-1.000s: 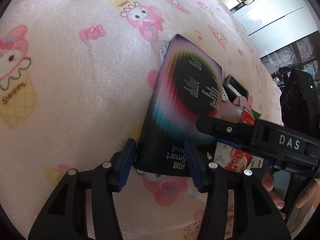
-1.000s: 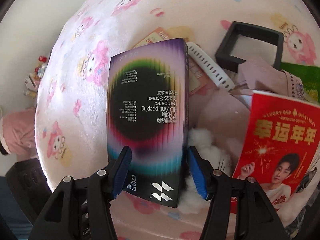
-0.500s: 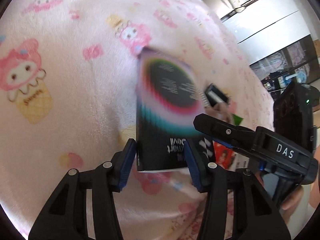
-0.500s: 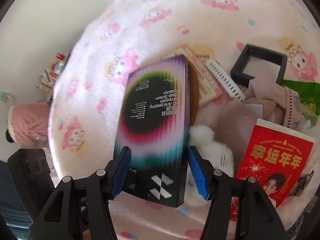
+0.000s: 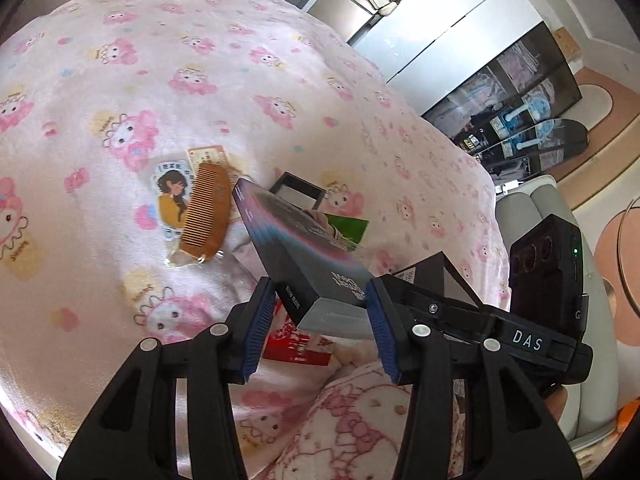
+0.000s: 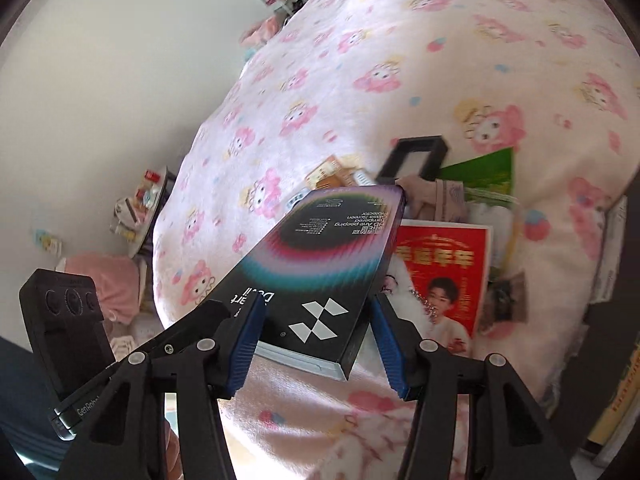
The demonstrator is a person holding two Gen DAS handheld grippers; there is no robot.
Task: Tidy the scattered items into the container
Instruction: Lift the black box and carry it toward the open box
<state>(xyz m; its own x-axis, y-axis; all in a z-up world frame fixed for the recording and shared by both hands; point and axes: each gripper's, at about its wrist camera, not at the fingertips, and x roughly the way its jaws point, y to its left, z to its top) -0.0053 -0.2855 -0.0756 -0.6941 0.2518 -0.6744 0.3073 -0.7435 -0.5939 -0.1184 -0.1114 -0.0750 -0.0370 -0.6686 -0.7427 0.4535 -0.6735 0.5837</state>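
Wooden comb (image 5: 206,210) in clear wrapper lying on pink cartoon-print bed blanket (image 5: 120,120), left tongs (image 5: 320,320) and right tongs (image 6: 314,338) both half-open, just closing, clamped on screen protector box (image 5: 308,256) raised above blanket, red poster card (image 6: 444,276) beneath.

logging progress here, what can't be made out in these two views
- container: neither view shows one I can identify.
- box print: right wrist view, smeared by motion blur.
- right claw: its jaws have just been closing with the box between them; whether both pads press it is unclear.
- red packet: left wrist view, mostly hidden under the box.
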